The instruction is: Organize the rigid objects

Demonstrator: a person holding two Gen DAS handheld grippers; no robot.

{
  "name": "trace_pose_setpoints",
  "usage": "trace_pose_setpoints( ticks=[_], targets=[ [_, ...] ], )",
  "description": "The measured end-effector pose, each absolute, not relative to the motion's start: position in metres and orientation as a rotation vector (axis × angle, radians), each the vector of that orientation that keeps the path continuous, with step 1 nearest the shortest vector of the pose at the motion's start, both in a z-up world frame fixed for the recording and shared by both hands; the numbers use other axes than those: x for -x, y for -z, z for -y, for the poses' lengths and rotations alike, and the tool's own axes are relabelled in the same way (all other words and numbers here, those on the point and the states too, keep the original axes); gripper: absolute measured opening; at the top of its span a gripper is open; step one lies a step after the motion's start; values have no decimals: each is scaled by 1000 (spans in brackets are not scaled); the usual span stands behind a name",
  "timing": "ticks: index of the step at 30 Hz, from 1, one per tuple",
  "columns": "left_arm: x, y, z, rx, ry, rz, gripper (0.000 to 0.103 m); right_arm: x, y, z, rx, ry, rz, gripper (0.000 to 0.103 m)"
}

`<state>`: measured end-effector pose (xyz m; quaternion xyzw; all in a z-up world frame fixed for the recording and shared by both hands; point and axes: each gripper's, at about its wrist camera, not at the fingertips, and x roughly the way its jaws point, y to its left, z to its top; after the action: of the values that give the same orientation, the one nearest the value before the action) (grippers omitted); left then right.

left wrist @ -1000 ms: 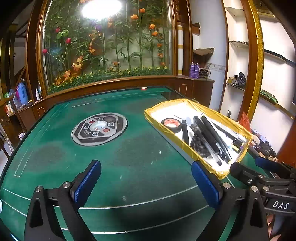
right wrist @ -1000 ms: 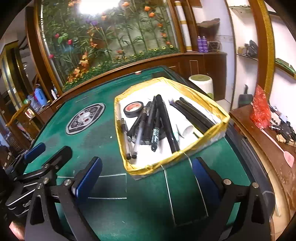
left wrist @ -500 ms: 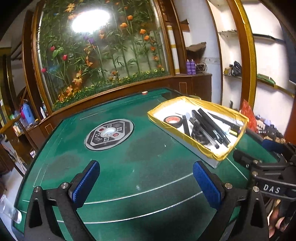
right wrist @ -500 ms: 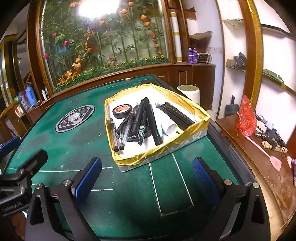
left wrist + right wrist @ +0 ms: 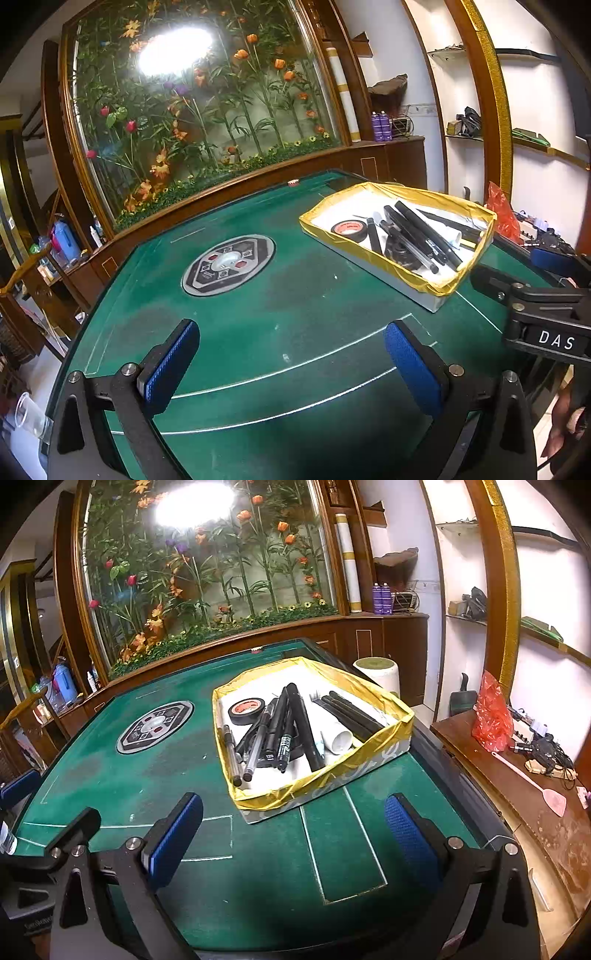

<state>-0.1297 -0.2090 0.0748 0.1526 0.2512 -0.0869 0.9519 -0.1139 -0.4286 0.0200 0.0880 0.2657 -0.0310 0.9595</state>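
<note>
**Hand-held grippers wait wide open short of the tray**

Both stand spread wide and hold nothing: the left hand-held gripper [image 5: 291, 360] over bare felt, the right hand-held gripper [image 5: 293, 834] facing the yellow-lined tray [image 5: 369, 758], probably lined up for a first pick. Inside lie black pens [image 5: 291, 723], a tape roll [image 5: 246, 709] and a white tube [image 5: 338, 738], all heaped together. A green felt surface [image 5: 166, 775] carries the tray; behind it stand a flower display [image 5: 207, 576] and wall shelves [image 5: 546, 635].
</note>
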Motion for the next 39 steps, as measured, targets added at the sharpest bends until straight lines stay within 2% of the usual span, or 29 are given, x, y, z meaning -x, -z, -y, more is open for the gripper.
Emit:
trace_pose_setpoints(
  ticks=[39],
  targets=[
    [120, -62, 192, -287, 156, -562, 102, 105, -17, 397, -64, 63, -549, 99]
  ],
)
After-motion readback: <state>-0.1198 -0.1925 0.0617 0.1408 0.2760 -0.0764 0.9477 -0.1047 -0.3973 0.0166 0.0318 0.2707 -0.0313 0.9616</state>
